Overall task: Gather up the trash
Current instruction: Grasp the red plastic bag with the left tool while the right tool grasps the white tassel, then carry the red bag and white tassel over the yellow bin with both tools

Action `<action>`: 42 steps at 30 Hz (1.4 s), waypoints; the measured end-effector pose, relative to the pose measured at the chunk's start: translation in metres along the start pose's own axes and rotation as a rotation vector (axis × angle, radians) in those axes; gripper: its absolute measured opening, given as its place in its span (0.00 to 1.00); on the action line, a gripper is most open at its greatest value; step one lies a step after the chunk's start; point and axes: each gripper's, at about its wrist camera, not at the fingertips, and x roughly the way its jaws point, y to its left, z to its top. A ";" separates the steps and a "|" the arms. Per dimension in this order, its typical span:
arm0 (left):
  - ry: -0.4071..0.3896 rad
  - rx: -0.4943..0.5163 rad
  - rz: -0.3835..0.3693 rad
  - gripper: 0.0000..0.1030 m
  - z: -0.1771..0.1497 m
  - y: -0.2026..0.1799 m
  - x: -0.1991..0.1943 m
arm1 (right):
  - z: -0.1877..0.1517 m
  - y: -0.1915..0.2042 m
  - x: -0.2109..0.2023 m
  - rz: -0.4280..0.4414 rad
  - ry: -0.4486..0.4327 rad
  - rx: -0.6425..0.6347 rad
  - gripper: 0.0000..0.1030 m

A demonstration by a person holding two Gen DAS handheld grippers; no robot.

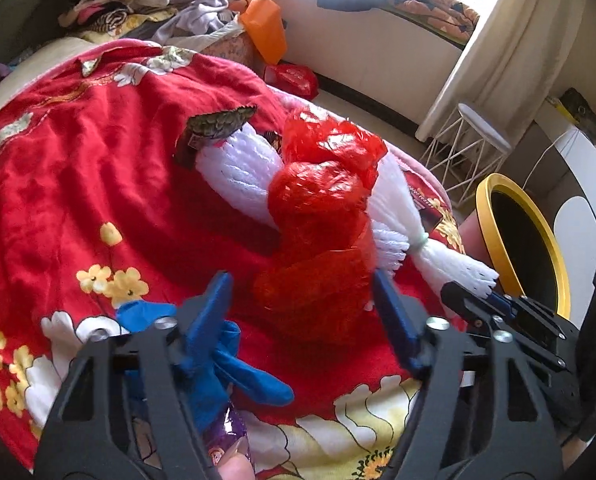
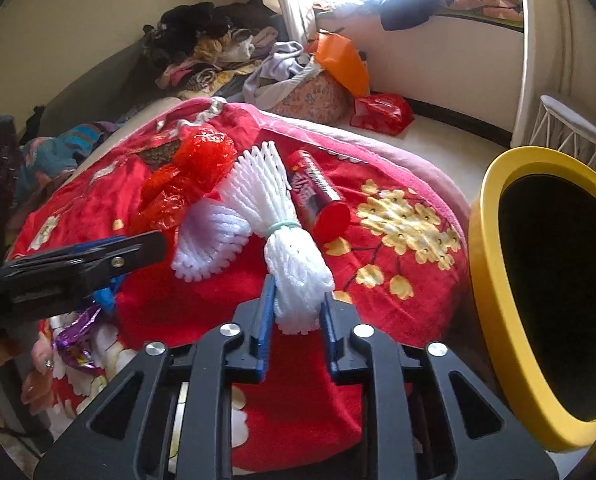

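Left wrist view first: you're pointing the left gripper (image 1: 302,292) down at a crumpled red plastic bag (image 1: 318,216), thin and shiny, bunched into lumps on the plush red blanket (image 1: 78,152) with its yellow and white flower print. The blue fingers (image 1: 214,300) are sitting about half spread on either side of the bag's lower end. I can't tell from here whether the pads are actually pressing it. Behind the bag, white foam netting (image 1: 238,164) is lying in ribbed, tube-like sleeves, and a dark patterned wrapper (image 1: 218,124) is perched at its far end. A floppy blue glove (image 1: 242,368) is lying under the left finger, with a purple foil wrapper (image 1: 226,432) just below it. Off to the right, the yellow-rimmed bin (image 1: 498,216) is standing beside the bed, black inside.

Right wrist view: you're pinching the right gripper (image 2: 298,312) narrow on the near end of a foam net bundle (image 2: 294,264), soft and knobbly, tied at the waist with a pale green rubber band (image 2: 284,227). Both pads are pressing its sides. Another foam net (image 2: 210,240) is fanned out flat to the left, and a red cylindrical can (image 2: 318,192) with a round red lid is lying just beside the bundle on the right. The red bag (image 2: 194,176) is further back left, with the other gripper (image 2: 138,252) reaching in at it from the left edge. The bin's smooth yellow rim (image 2: 494,280) is filling the right side, close to the blanket's edge.
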 end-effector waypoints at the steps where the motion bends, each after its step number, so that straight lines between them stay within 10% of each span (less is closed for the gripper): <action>1: 0.005 -0.003 -0.008 0.47 -0.001 0.001 0.000 | -0.001 0.001 -0.002 0.006 -0.004 0.001 0.18; 9: -0.009 -0.032 -0.046 0.07 -0.002 0.004 -0.008 | -0.003 0.005 -0.019 0.019 -0.037 -0.003 0.16; 42: -0.199 -0.003 -0.131 0.05 0.020 -0.014 -0.087 | 0.002 0.006 -0.087 -0.037 -0.188 0.014 0.16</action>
